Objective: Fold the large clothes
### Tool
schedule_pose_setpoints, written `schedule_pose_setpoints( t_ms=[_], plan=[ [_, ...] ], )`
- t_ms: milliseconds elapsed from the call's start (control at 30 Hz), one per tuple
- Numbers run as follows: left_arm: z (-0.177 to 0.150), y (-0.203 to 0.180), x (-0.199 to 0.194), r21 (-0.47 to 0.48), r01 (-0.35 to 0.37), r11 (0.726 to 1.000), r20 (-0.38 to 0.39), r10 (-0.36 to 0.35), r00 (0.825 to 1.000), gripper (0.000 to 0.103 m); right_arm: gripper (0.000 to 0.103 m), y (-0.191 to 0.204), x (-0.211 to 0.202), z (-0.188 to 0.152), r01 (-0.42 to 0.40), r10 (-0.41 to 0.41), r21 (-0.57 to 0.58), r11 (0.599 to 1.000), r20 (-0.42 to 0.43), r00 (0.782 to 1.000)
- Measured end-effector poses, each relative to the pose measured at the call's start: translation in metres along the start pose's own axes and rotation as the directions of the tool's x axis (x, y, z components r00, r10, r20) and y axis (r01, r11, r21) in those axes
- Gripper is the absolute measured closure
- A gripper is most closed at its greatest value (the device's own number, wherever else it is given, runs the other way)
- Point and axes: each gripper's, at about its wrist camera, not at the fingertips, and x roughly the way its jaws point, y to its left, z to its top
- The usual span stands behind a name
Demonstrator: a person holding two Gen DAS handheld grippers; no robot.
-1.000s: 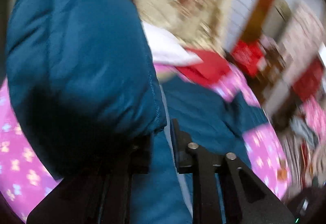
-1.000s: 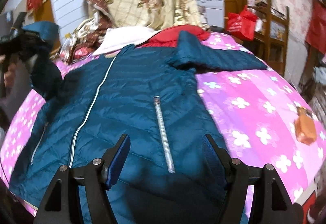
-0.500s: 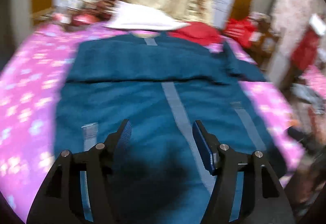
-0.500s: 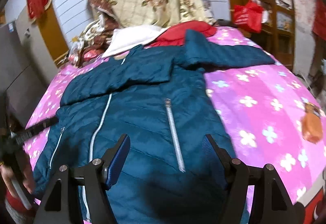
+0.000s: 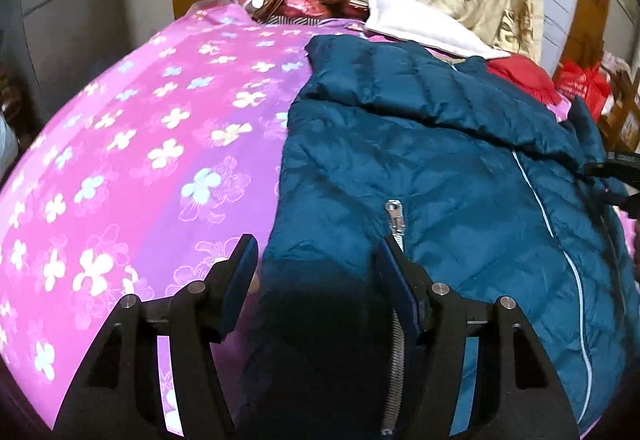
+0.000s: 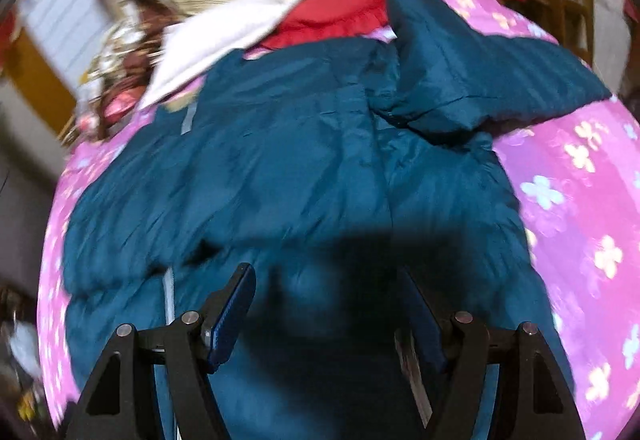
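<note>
The left gripper (image 5: 316,268) stands with its fingers apart and empty over the jacket's (image 5: 440,180) left edge; the right gripper (image 6: 326,304) gapes wide, also empty. The teal jacket lies flat on the pink floral bedspread (image 5: 140,144), its long axis running from lower frame toward the collar at upper right, one sleeve (image 6: 472,80) extended right.

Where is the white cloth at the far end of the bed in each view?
Left wrist view: the white cloth lies upper centre-right, beyond the blue jacket.
Right wrist view: the white cloth lies upper left, blurred.
Shared landmark: the red garment just right of it.
</note>
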Motion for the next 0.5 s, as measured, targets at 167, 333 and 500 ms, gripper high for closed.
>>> schedule_pose_setpoints(
  t_ms=[167, 333, 500],
  plan=[
    [0.002, 0.006, 0.013, -0.041, 0.005, 0.999, -0.037, -0.007, 0.999, 0.041, 0.072, 0.013, 0.033, 0.039, 0.072, -0.072, -0.025, 0.997, 0.006, 0.997],
    [0.002, 0.012, 0.027, -0.083, 0.027, 0.996, -0.086, -0.034, 0.996, 0.041, 0.083, 0.010, 0.056, 0.071, 0.143, -0.143, 0.011, 0.990, 0.002, 0.990],
    [0.002, 0.012, 0.027, -0.095, 0.016, 0.995, -0.090, -0.025, 0.996, 0.041, 0.083, 0.008, 0.052, 0.059, 0.188, -0.189, -0.072, 0.979, 0.004, 0.982]
  ],
)
